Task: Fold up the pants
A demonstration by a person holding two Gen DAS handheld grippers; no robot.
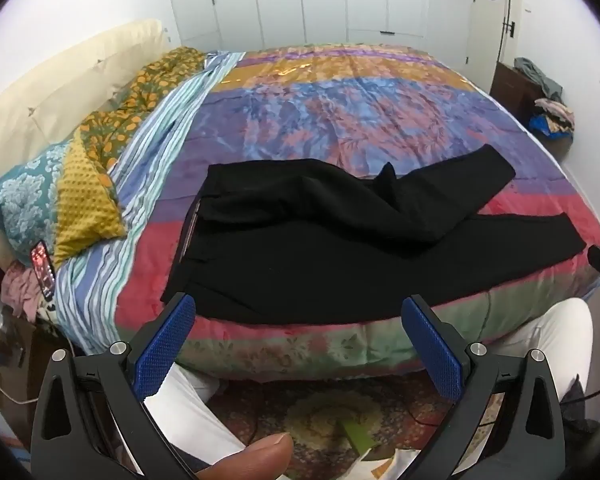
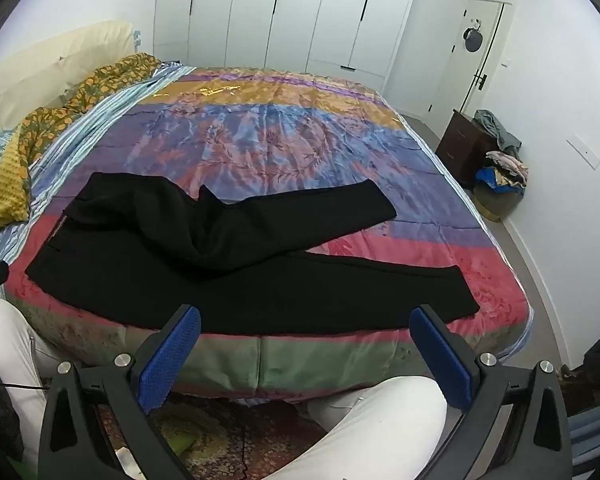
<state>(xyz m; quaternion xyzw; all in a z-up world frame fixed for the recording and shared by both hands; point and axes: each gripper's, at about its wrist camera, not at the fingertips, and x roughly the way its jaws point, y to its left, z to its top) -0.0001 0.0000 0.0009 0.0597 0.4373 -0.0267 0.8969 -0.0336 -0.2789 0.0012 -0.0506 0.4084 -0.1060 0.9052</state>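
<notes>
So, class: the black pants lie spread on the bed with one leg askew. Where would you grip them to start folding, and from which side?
Grip the far leg's hem with the right tongs, coming from the bed's near edge over the near leg. That leg angles away, so drawing its free end back would likely stack it on the near one. Both tongs, left too, are open and empty.

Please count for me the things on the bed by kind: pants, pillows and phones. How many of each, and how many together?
Black pants: 1
Pillows: 3 (teal, mustard, orange-flowered)
Phone: 1
Total: 5
</notes>
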